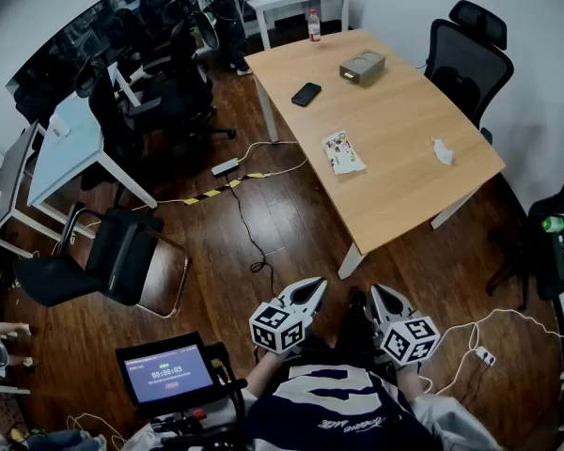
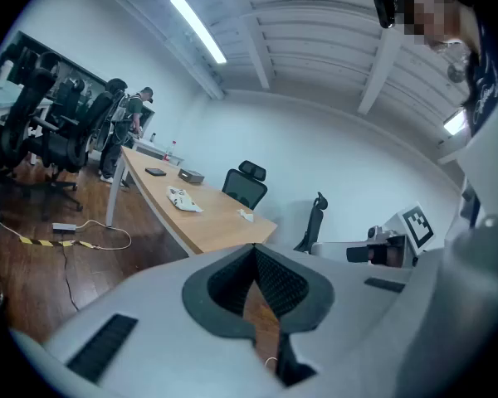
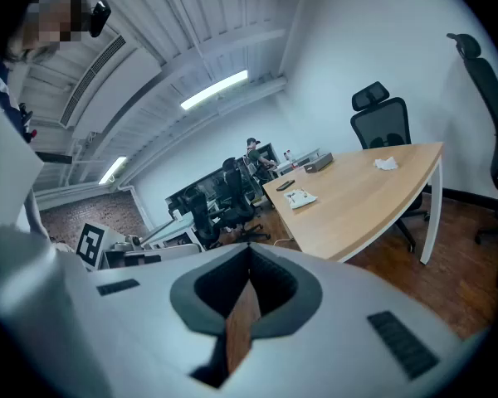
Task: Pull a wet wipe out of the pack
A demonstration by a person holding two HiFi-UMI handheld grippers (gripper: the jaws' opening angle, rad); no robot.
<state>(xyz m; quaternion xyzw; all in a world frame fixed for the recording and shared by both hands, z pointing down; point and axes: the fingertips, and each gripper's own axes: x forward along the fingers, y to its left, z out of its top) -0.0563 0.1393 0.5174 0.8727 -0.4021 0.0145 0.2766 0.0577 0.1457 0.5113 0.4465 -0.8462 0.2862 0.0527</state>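
The wet wipe pack [image 1: 343, 152] lies flat near the middle of the wooden table [image 1: 395, 186], far ahead of both grippers. It also shows small in the left gripper view as the pack [image 2: 183, 199] and in the right gripper view as the pack [image 3: 300, 197]. A crumpled white wipe [image 1: 442, 151] sits by the table's right edge. My left gripper [image 1: 314, 286] and right gripper [image 1: 377, 292] are held close to the person's body above the floor, well short of the table. Both have their jaws shut tip to tip with nothing between them.
On the table's far part lie a black phone [image 1: 306, 94], a grey box [image 1: 362, 67] and a bottle [image 1: 313, 24]. Black office chairs [image 1: 468, 59] stand around it. Cables [image 1: 249, 224] run across the wooden floor. A small screen [image 1: 167, 372] is at lower left.
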